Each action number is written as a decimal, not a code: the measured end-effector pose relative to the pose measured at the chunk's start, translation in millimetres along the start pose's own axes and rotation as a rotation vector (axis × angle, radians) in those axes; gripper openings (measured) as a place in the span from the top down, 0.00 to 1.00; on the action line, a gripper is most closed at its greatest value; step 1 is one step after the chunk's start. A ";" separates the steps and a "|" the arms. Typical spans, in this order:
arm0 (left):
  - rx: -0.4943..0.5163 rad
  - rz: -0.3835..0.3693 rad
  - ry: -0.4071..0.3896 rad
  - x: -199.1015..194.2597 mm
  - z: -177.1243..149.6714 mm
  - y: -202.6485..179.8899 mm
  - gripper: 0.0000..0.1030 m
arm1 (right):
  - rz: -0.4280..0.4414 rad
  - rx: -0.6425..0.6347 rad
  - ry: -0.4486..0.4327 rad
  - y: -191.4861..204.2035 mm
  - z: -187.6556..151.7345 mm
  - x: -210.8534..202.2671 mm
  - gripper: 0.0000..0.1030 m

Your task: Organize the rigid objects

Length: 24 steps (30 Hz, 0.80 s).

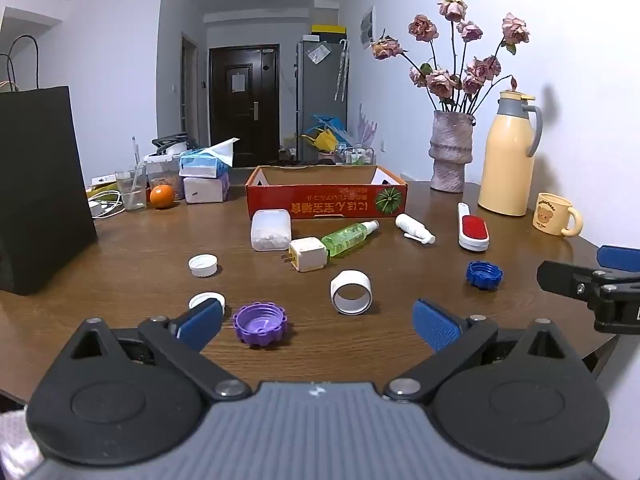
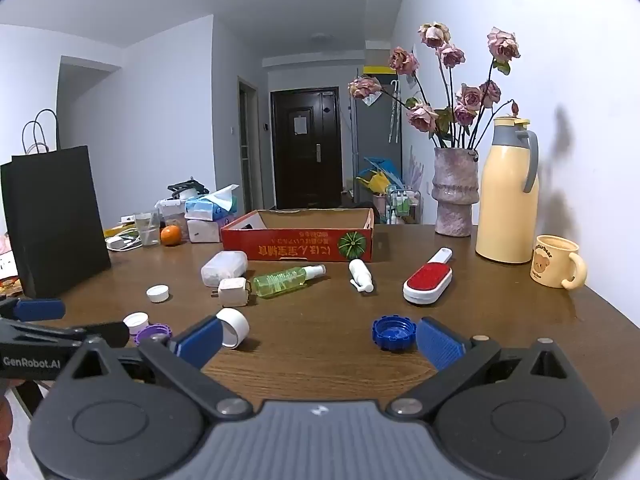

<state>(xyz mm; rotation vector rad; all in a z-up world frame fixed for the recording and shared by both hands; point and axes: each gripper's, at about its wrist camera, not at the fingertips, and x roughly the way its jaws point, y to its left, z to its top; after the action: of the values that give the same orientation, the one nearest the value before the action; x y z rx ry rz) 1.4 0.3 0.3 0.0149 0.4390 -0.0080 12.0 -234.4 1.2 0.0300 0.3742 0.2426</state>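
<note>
1. You held the left gripper and right gripper wide, empty.
2. The purple cap and blue cap lay loose on the bench, near the red box.
3. An off-centre pinch could have flicked a cap away.

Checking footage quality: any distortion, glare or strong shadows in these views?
Left wrist view: fisheye bends the walls, dark corner vignette, soft sheen on the table. Right wrist view: same curvature; the flask and flowers cast dark shadows on the wall.
</note>
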 end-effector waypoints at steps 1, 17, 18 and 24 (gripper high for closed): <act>0.001 0.003 -0.001 0.3 0.2 0.0 0.00 | 0.002 0.001 0.005 0.1 -0.1 0.1 0.00; -0.012 0.001 -0.023 0.2 4.7 -2.4 0.00 | -0.001 -0.004 -0.004 0.1 -1.3 -0.6 0.00; -0.012 0.000 -0.025 -0.3 3.2 -1.2 0.00 | -0.001 -0.004 -0.004 0.0 -1.3 -0.8 0.00; -0.014 0.000 -0.026 -0.7 2.6 -1.5 0.00 | 0.000 -0.004 -0.003 0.1 -0.6 2.0 0.00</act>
<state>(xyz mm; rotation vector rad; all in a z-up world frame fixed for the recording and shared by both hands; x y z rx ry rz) 1.9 -1.3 3.0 0.0010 0.4132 -0.0054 13.6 -233.8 0.0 0.0263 0.3708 0.2438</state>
